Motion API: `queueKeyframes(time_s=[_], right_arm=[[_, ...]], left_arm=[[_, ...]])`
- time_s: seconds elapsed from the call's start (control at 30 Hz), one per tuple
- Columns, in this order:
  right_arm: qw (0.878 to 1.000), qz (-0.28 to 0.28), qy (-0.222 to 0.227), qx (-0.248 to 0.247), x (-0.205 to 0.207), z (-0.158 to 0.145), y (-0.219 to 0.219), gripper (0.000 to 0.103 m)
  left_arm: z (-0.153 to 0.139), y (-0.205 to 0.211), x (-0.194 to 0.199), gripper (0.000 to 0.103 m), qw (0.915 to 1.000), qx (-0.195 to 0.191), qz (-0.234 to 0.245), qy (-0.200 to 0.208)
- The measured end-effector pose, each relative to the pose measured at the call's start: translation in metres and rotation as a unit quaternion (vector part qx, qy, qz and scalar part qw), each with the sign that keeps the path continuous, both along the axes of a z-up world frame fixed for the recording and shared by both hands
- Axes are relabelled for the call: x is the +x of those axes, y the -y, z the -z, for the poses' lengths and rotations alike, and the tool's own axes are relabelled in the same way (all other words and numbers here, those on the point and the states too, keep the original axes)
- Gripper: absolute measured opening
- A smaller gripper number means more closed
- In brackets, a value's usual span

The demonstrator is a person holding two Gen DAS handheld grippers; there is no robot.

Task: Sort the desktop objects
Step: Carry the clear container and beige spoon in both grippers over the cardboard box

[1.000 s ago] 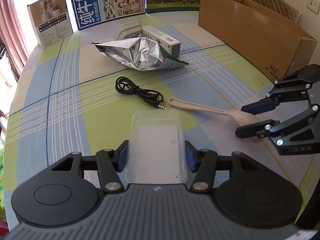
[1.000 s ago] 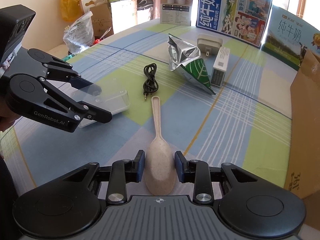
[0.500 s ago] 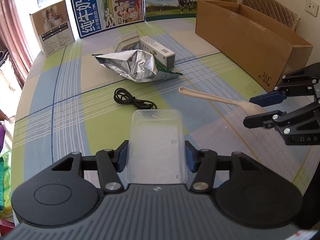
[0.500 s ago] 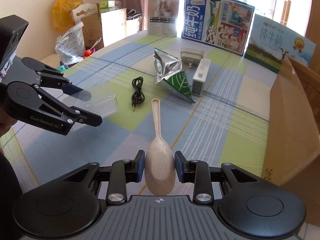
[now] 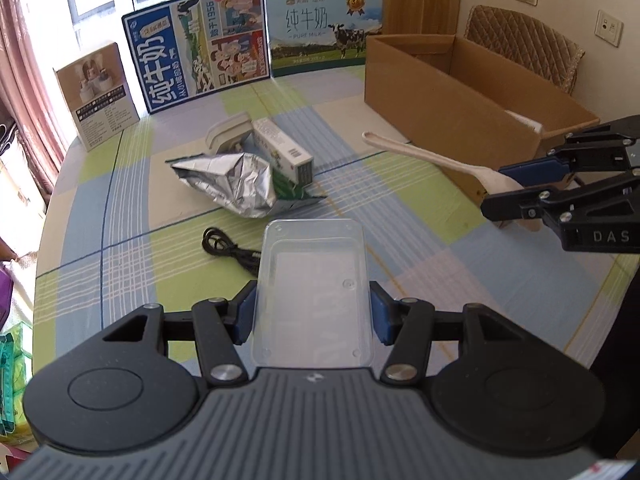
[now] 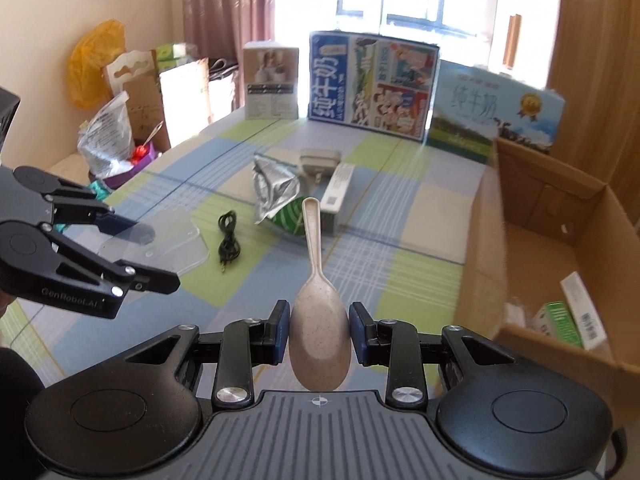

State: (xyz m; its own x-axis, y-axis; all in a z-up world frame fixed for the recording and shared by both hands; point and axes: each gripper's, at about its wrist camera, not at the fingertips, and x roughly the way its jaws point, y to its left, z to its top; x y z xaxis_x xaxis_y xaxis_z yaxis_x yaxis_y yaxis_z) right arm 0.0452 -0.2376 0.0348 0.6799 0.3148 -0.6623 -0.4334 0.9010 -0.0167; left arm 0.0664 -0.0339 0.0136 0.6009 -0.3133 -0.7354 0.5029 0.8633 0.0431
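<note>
My left gripper (image 5: pixel 313 307) is shut on a clear plastic tray (image 5: pixel 314 288), held above the checked tablecloth. In the right wrist view that left gripper (image 6: pixel 138 254) shows at the left with the clear tray (image 6: pixel 168 242). My right gripper (image 6: pixel 319 330) is shut on the bowl of a beige spoon (image 6: pixel 318 320), its handle pointing away. From the left wrist view the right gripper (image 5: pixel 516 188) holds the spoon (image 5: pixel 432 158) in the air beside the open cardboard box (image 5: pixel 440 96).
On the table lie a black cable (image 5: pixel 230 250), a crumpled foil bag (image 5: pixel 240 182), a small white carton (image 5: pixel 282 150) and a white adapter (image 5: pixel 228 134). Milk cartons (image 5: pixel 200 46) stand at the far edge. The cardboard box (image 6: pixel 552 240) holds small packets (image 6: pixel 568 312).
Both grippers have risen off the table with their loads. The spoon has lifted and swung toward the cardboard box; the tray now hangs above the cable.
</note>
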Motion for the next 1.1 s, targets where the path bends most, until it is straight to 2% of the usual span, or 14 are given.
queueKeyframes(time_s=[0.23, 0.57, 1.1], right_arm=[[0.999, 0.026, 0.023, 0.008, -0.007, -0.03, 0.028, 0.029], [0.996, 0.075, 0.042, 0.014, -0.007, -0.061, 0.076, 0.029], [0.987, 0.15, 0.052, 0.018, 0.008, -0.075, 0.165, 0.029]], left_arm=[[-0.023, 0.029, -0.005, 0.051, 0.9999, -0.007, 0.009, 0.01], [-0.049, 0.093, -0.005, 0.051, 0.9984, -0.01, 0.05, 0.025], [-0.07, 0.192, 0.016, 0.051, 0.9947, -0.035, 0.093, 0.028]])
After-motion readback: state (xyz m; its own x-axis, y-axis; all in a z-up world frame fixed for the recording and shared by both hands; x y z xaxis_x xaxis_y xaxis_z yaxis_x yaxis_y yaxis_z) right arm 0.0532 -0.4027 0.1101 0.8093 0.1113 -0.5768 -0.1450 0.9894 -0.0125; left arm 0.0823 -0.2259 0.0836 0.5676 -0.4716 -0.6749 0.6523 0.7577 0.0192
